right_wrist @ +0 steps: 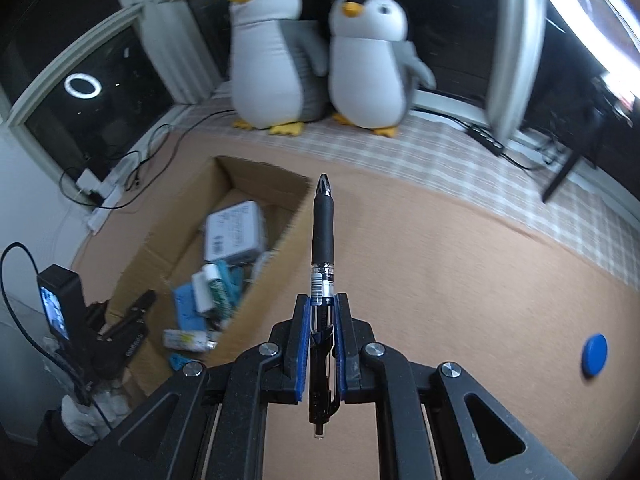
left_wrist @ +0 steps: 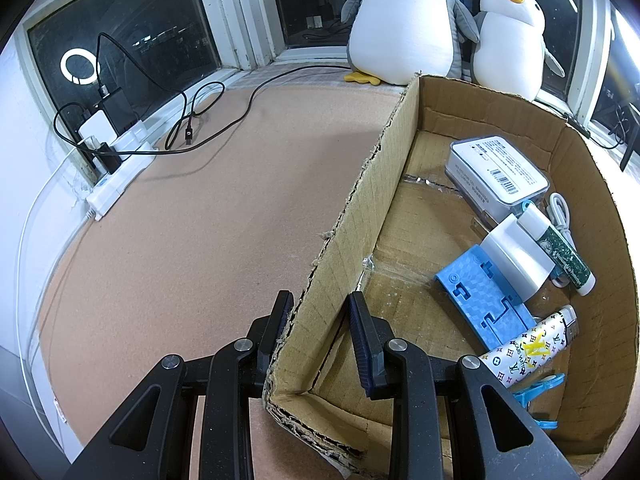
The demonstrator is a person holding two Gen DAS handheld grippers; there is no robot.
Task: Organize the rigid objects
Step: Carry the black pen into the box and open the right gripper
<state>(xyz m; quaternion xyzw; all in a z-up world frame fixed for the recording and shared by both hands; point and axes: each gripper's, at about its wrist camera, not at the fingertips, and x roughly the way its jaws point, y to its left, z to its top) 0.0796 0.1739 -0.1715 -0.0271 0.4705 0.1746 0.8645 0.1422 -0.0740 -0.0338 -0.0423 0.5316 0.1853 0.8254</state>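
Right wrist view shows the right tongs point(right_wrist: 323, 322) clenched on a pen point(right_wrist: 323, 248), gripped near its clip end so that most of the barrel and the tip stick out ahead, over the bare bench point(right_wrist: 460, 272) just to the right of the box point(right_wrist: 262, 276). That long overhang is the main risk: the pads hold a thin, smooth barrel on a short stretch, so a knock of the tip against the box's near wall on the way in could, I judge, twist the pen in the grip or flick it out onto the bench. The background is smeared, which suggests a fast swing, and speed would make such a knock harder to avoid. In the left wrist view the left tongs point(left_wrist: 320, 320) straddle the box's left wall near its corner; the outer pad sits against the ragged cardboard, but a gap shows by the inner one, so I cannot tell whether they truly pinch it. If that hold is loose, a bump could shove the light box sideways. Inside, a case point(left_wrist: 496, 172), a blue stand point(left_wrist: 480, 292), a lighter point(left_wrist: 528, 344) and a tube point(left_wrist: 560, 248) crowd one side, so a pen dropped there may bounce or rest across them. A blue disc point(right_wrist: 595, 355) lies well apart on the bench.
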